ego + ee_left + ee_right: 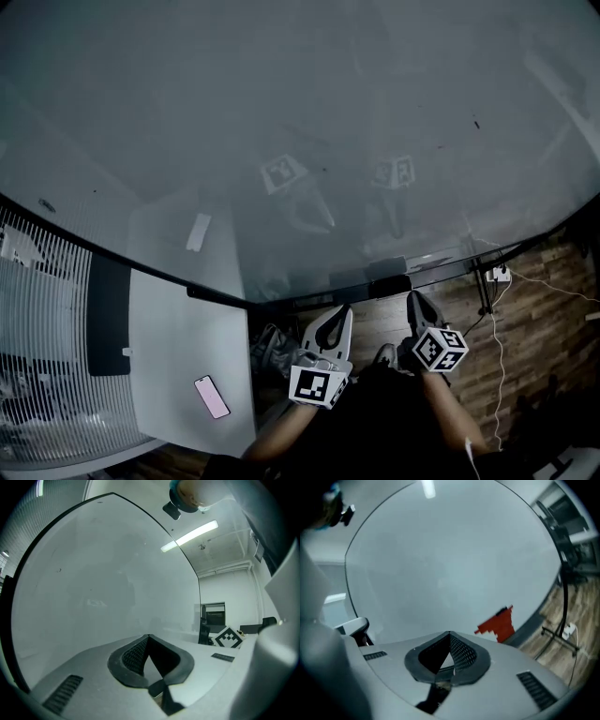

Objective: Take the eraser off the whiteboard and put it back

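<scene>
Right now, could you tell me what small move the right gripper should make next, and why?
Probably open the right gripper and turn it toward the red block, apparently the eraser, at the whiteboard's lower edge: its jaws are shut on nothing, and the block sits right of their tips.

Head view: from above, facing steeply down the whiteboard [281, 94] to the floor [534, 309]. Gripper views: each looks along its own fingers [133, 656], near the board. All three share the whiteboard.
</scene>
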`<state>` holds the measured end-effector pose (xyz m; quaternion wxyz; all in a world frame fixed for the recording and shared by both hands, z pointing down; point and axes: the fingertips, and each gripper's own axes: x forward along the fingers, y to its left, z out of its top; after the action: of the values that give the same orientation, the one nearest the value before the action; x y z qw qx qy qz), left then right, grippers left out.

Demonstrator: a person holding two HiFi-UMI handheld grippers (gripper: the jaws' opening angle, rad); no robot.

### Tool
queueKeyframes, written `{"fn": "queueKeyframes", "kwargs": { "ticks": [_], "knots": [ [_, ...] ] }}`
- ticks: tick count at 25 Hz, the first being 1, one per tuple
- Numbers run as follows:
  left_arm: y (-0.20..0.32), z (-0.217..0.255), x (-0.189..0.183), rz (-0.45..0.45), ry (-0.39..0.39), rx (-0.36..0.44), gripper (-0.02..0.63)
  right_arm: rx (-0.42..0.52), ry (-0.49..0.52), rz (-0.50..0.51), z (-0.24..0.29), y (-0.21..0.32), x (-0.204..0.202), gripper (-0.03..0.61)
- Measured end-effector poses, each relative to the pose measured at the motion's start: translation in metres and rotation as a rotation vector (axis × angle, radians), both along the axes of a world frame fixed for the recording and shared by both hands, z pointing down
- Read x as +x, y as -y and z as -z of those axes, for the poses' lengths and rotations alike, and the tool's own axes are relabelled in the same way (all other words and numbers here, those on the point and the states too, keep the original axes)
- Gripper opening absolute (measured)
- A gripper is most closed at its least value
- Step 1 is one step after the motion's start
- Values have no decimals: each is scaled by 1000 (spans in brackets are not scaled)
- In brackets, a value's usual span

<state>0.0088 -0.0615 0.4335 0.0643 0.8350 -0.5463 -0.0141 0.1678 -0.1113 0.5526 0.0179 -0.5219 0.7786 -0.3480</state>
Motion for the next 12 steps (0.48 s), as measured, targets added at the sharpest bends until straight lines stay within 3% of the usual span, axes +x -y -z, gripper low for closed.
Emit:
{"fn": "queueKeyframes", "kwargs": {
  "ticks": [5, 7, 12],
  "knots": [
    [-4, 16, -1, 2, -32, 24, 6, 353, -240, 21, 101, -7, -11, 15],
    [-6, 17, -3, 10, -31, 29, 6, 433, -307, 28, 114, -16, -15, 15],
    [-10, -3, -4, 24, -13, -11, 6, 320, -310, 61, 74, -26, -15, 15]
  ]
}}
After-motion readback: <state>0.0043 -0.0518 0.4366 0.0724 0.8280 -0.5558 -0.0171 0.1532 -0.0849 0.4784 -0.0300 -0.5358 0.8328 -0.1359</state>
